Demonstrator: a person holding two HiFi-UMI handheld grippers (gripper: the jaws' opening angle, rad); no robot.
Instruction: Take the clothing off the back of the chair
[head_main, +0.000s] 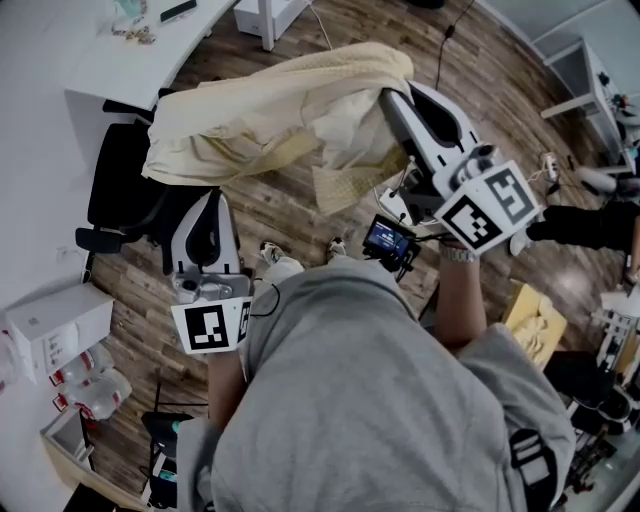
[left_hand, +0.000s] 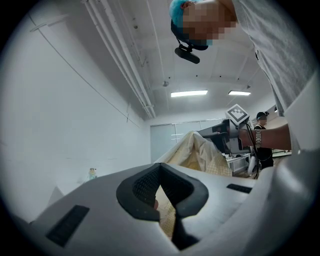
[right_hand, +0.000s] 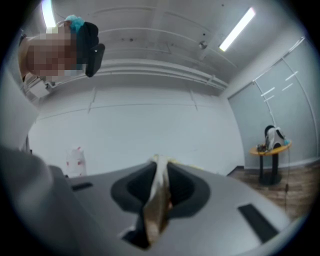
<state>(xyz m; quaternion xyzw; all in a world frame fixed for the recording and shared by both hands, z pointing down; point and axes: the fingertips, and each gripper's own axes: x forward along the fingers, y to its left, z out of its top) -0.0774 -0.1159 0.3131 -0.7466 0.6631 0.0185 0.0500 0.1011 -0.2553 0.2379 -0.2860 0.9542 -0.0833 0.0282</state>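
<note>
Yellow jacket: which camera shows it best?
The head view: the whole yellow jacket spreads between the left gripper and right gripper. The left gripper view shows one draped part and cloth in its jaws. The right gripper view shows only a pinched strip.

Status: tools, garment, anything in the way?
Both shut: left tool and right tool clamp the cream garment. Garment spread between them above wood floor. Its left edge overlaps black chair in head view; contact unclear. White desk close beyond.
</note>
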